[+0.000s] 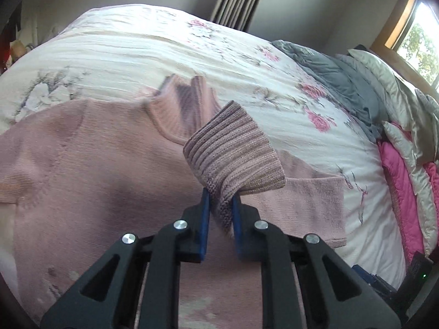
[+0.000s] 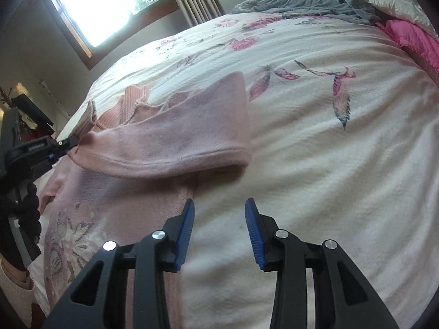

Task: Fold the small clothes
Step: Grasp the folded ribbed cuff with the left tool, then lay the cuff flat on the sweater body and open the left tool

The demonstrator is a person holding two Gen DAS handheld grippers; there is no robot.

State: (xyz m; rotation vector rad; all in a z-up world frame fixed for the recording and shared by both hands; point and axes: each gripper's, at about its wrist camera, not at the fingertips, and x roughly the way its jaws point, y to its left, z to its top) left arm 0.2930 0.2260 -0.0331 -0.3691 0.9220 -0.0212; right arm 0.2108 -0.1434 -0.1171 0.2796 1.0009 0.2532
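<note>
Left wrist view: left gripper (image 1: 221, 205) jaws clamp the ribbed cuff (image 1: 233, 153) of the pink sweater (image 1: 90, 170), sleeve drawn across the body. Right gripper (image 2: 219, 216) hangs with jaws apart. Bed (image 2: 329, 150) beyond. Folding seems barely begun.

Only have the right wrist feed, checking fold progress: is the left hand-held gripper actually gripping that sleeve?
Observer: Yes. The left hand-held gripper is shut on the ribbed cuff of the pink sweater; the cuff sticks up past the blue pads.
Operator: Anything beyond the sweater on its side?
Observer: Left wrist view shows a white flower print on the bedspread, beside the sweater's far shoulder.
Operator: Anything near the bed edge?
Observer: A dark device with a small green light sits at the lower right of the left wrist view.
</note>
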